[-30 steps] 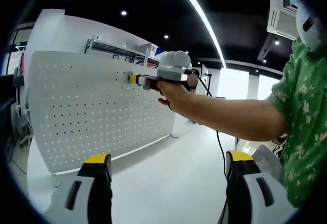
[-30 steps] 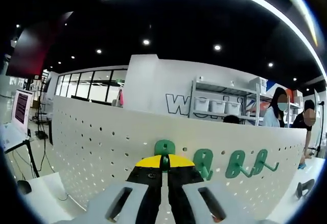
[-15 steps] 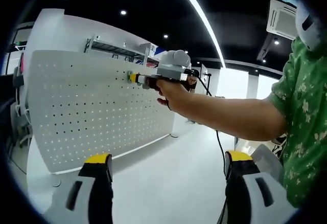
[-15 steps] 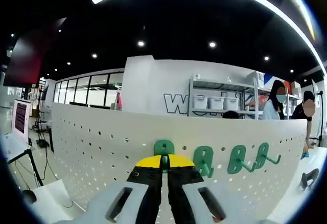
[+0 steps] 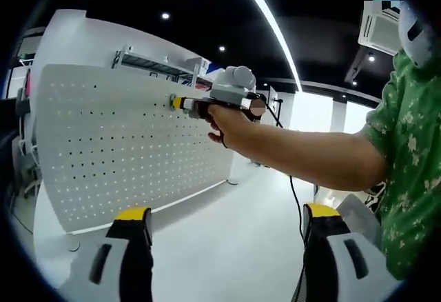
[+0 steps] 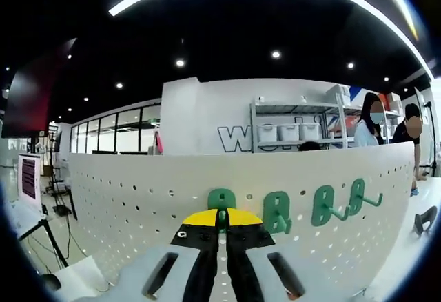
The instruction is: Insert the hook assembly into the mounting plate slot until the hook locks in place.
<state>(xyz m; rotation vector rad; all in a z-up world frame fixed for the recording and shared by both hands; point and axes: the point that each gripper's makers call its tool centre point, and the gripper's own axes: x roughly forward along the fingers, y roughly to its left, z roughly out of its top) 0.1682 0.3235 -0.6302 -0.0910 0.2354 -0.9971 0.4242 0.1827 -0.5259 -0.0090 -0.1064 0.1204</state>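
In the right gripper view my right gripper (image 6: pixel 222 214) is shut on a green hook (image 6: pixel 221 198), whose back plate lies against the white perforated mounting plate (image 6: pixel 138 198) near its top edge. Three more green hooks (image 6: pixel 324 205) hang on the plate to the right. In the left gripper view the same white plate (image 5: pixel 117 143) stands upright on the left, and the right gripper (image 5: pixel 180 103), held by a person's hand (image 5: pixel 231 119), touches it near the top. My left gripper (image 5: pixel 224 219) stands open low in that view, with nothing between its jaws.
A white table surface (image 5: pixel 227 240) runs below the plate. The person's arm and green patterned sleeve (image 5: pixel 406 157) fill the right side of the left gripper view. Shelving with boxes (image 6: pixel 289 133) and two standing people (image 6: pixel 386 126) are behind the plate. A monitor (image 6: pixel 31 178) stands at far left.
The right gripper view has tilted, so the plate's top edge and the hooks sit slightly higher and further right. In the left gripper view the right gripper stays at the plate's top.
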